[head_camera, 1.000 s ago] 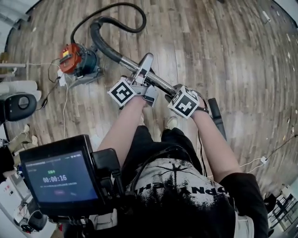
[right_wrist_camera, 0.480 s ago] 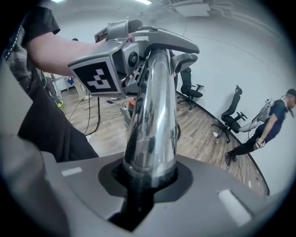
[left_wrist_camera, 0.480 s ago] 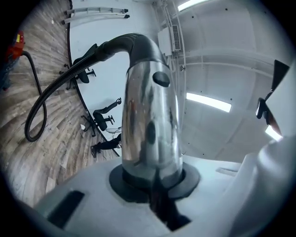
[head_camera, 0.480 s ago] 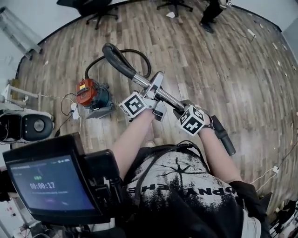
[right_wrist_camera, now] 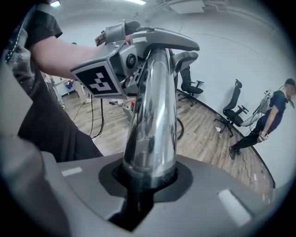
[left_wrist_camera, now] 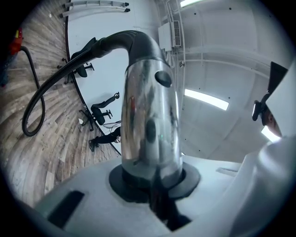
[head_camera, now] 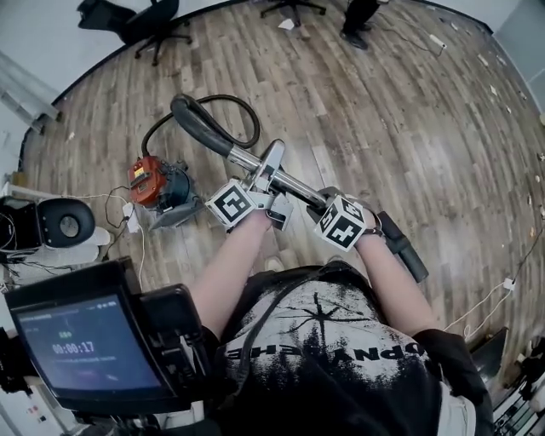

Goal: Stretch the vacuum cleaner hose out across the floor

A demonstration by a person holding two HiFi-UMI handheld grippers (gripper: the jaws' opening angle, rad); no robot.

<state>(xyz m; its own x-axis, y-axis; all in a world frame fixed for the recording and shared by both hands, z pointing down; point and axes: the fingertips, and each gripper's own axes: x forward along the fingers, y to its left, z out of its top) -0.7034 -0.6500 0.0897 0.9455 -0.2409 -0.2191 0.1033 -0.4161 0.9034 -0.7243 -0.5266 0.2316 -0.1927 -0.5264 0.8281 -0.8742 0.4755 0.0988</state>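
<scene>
The vacuum's chrome tube (head_camera: 300, 186) is held off the wooden floor by both grippers. My left gripper (head_camera: 269, 173) is shut on the tube (left_wrist_camera: 150, 134) at its upper part, just below the black hose (head_camera: 201, 128). The hose (left_wrist_camera: 44, 90) curls back in a loop to the red and teal vacuum body (head_camera: 157, 184). My right gripper (head_camera: 329, 199) is shut on the same tube (right_wrist_camera: 152, 120) lower down, above the black end piece (head_camera: 400, 247). Its jaws have just been opening a little, with the tube still seated between them. The left gripper (right_wrist_camera: 121, 59) shows ahead in the right gripper view.
Office chairs (head_camera: 157, 21) stand at the far wall, and a person (right_wrist_camera: 273, 115) stands beside them. A white and black device (head_camera: 53, 228) and loose cables (head_camera: 128, 223) lie on the floor at the left. A screen (head_camera: 85, 341) is mounted in front of my chest.
Both grippers have risen with the chrome tube, lifting the hose's near end higher off the floor. The vacuum body has stayed in place.
</scene>
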